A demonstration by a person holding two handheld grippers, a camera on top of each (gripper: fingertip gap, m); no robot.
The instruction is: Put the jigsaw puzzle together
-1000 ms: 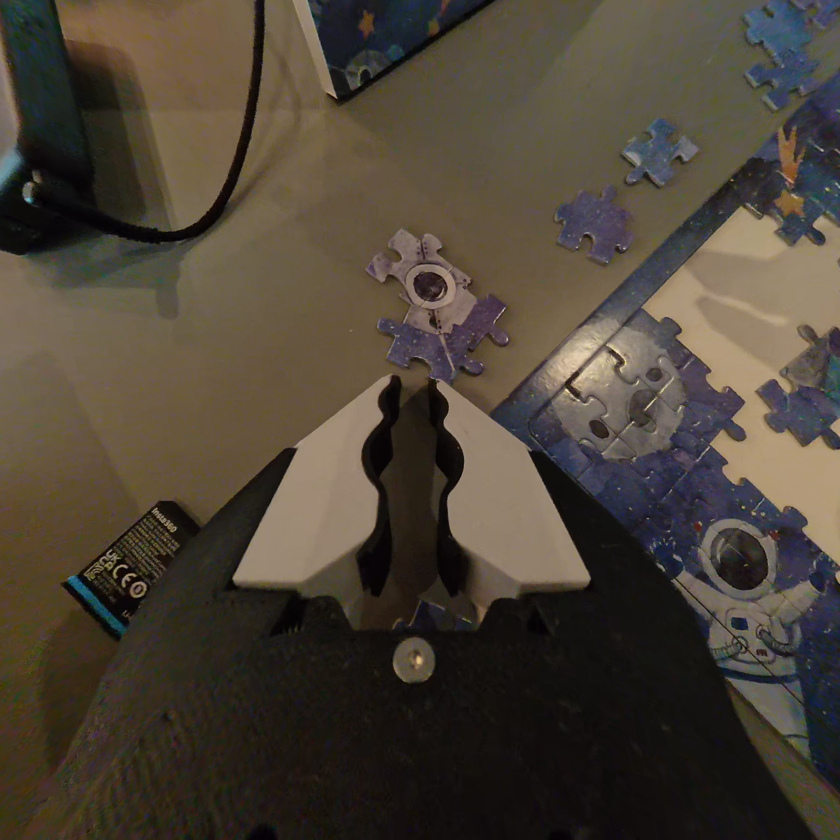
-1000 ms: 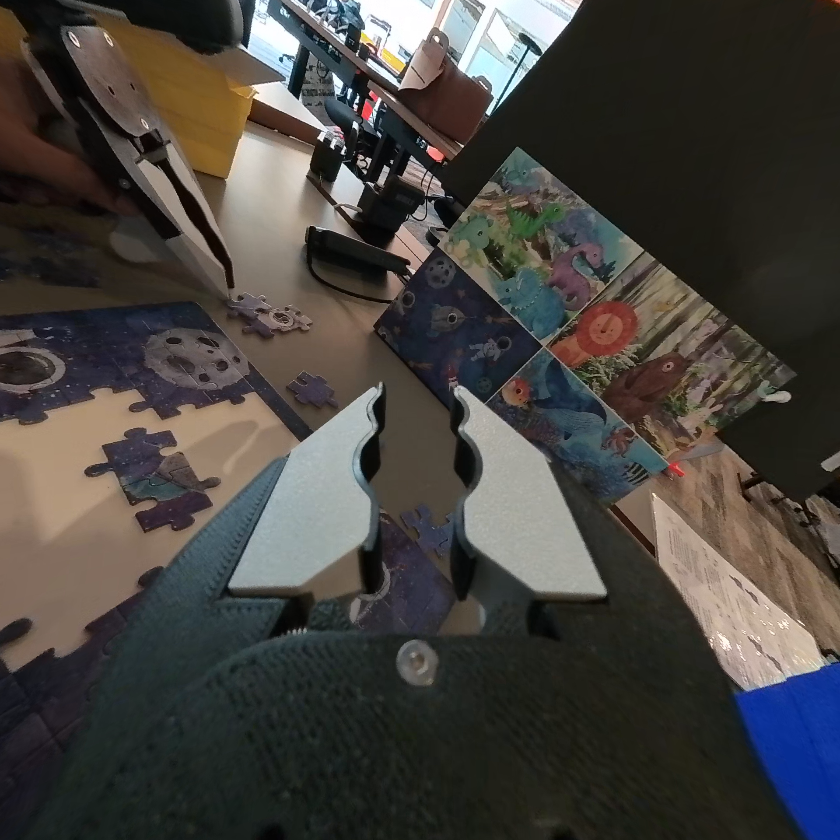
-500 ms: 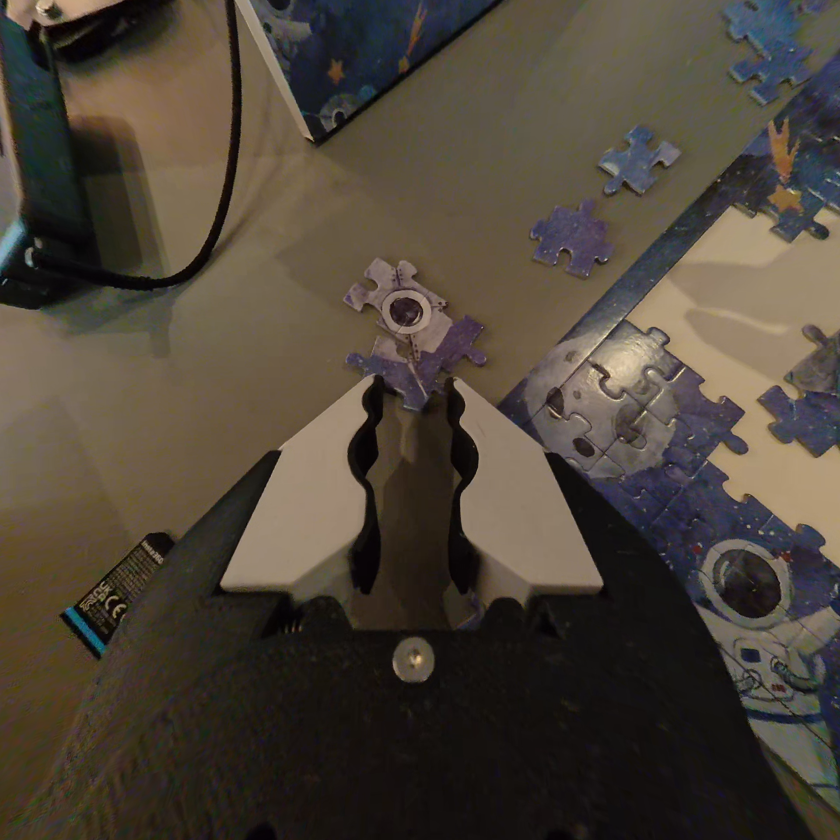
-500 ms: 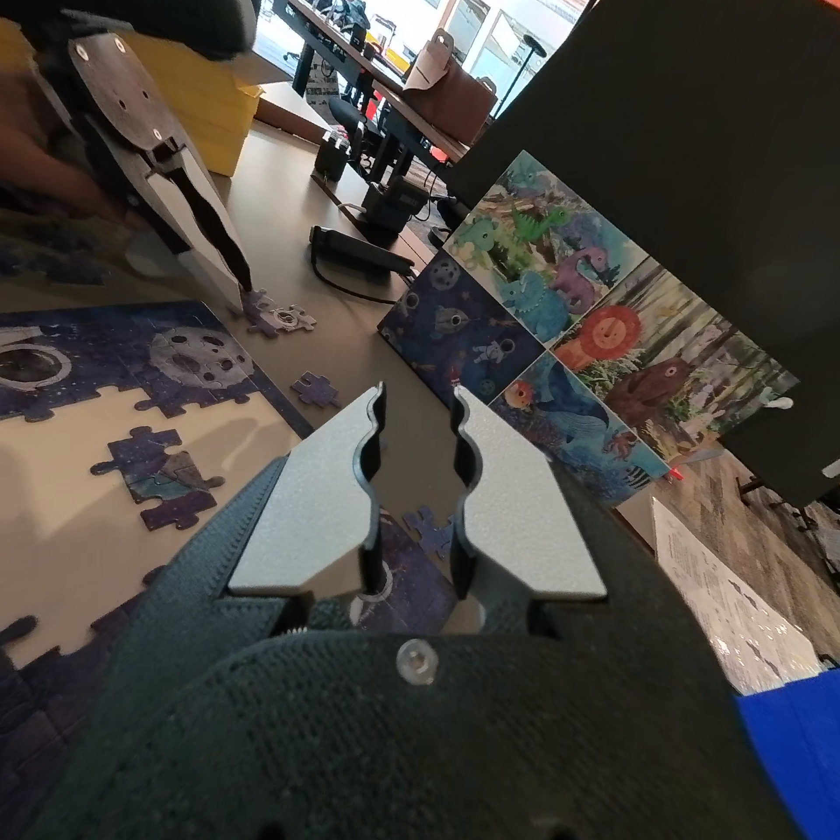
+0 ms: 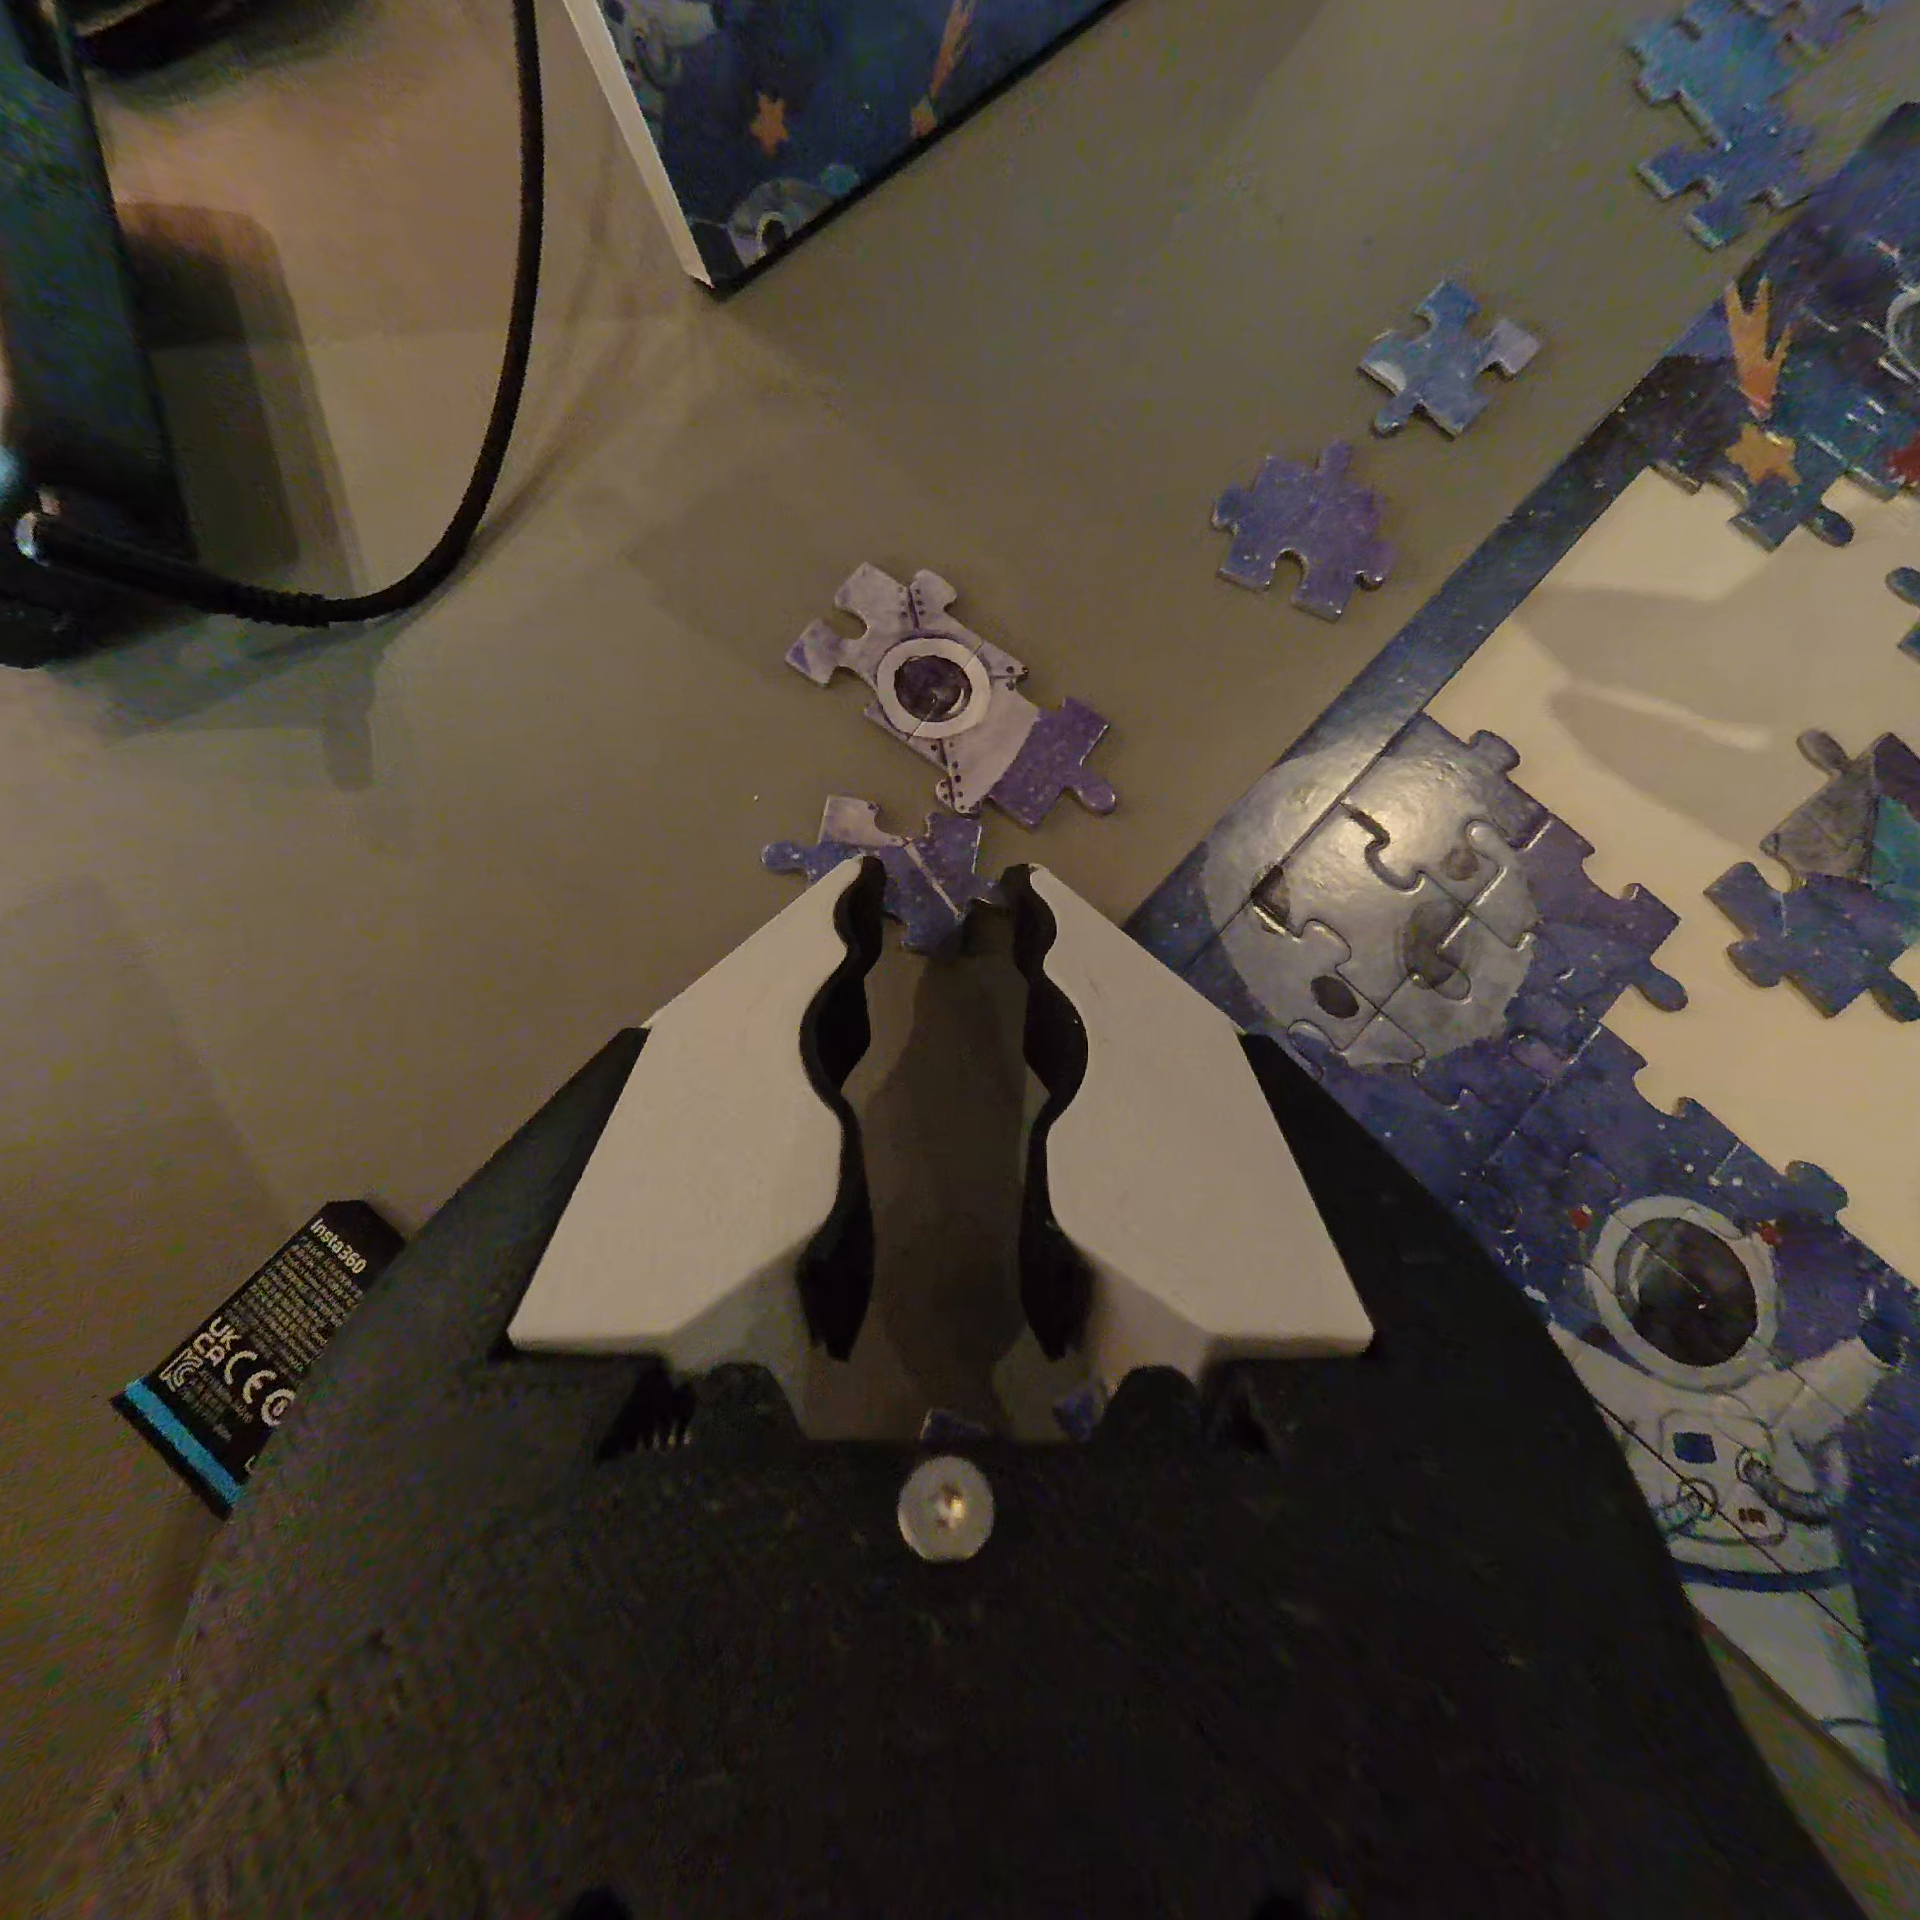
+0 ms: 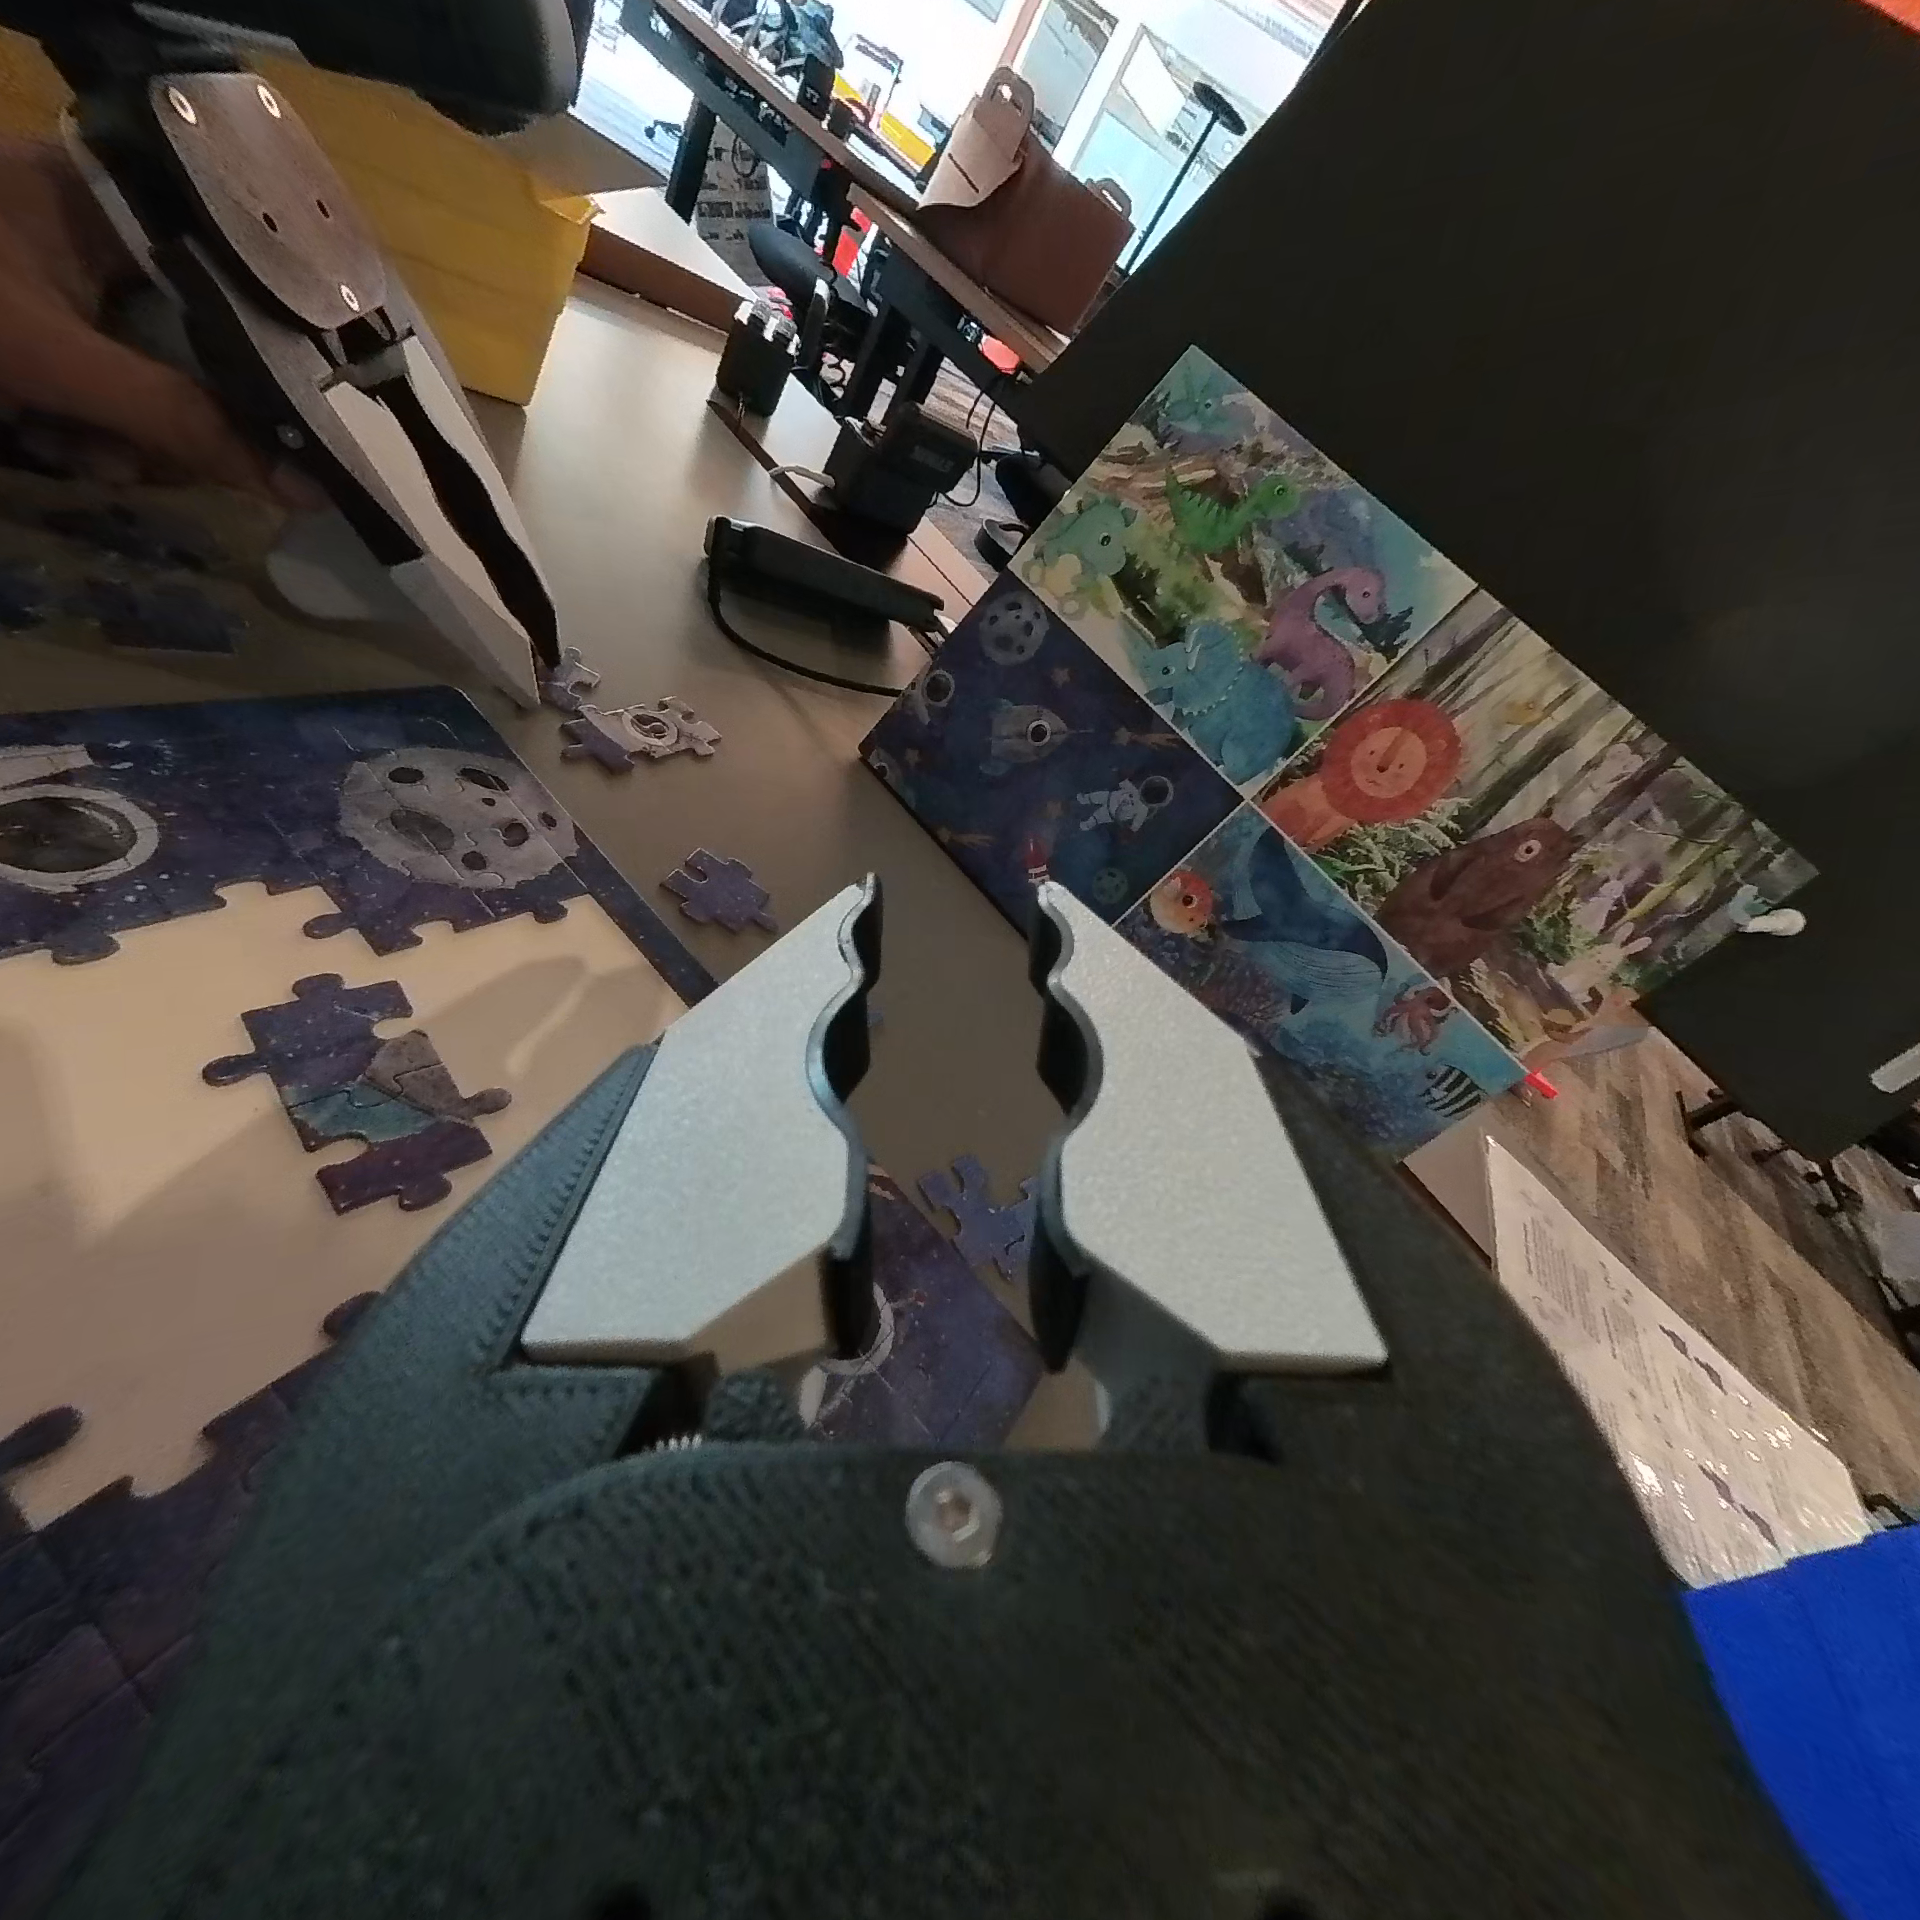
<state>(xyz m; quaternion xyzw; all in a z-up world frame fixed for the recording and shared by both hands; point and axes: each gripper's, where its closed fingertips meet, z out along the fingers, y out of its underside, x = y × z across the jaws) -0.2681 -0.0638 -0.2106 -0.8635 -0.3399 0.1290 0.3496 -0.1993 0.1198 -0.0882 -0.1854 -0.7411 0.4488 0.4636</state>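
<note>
- Left wrist view: left gripper (image 5: pixel 943 883) is low over the grey table (image 5: pixel 520 883), jaws apart with a clear gap, tips straddling the near edge of a loose purple puzzle piece (image 5: pixel 894 857). Cannot tell whether the tips touch it; not clamped.
- Just beyond it lies a joined pair of pieces with a round porthole (image 5: pixel 951 698), apart from the piece at the tips by a thin gap.
- Two more loose pieces further right: a dark purple piece (image 5: pixel 1307 530) and a lighter blue piece (image 5: pixel 1446 358), both on the table just outside the puzzle frame.
- Puzzle board (image 5: pixel 1455 644) sits at right, partly filled: moon section (image 5: pixel 1392 956) and astronaut (image 5: pixel 1683 1288) in place, pale bare centre with a small loose cluster (image 5: pixel 1829 914).
- Black cable (image 5: pixel 499 343) and a dark device at top left; puzzle box (image 5: pixel 831 114) at top; small black labelled battery (image 5: pixel 260 1351) beside the gripper body.
- Right wrist view: right gripper (image 6: pixel 954 914) is held above the board's near corner, jaws apart, nothing between them.
- Left gripper (image 6: pixel 540 675) shows at upper left, tips down at the loose pieces by the board corner; porthole pair (image 6: pixel 644 732) just beside it.
- A loose piece (image 6: pixel 722 891) is on the table, another (image 6: pixel 982 1210) visible between the jaws.
- Puzzle box with animal pictures (image 6: pixel 1330 748) stands tilted at right.
</note>
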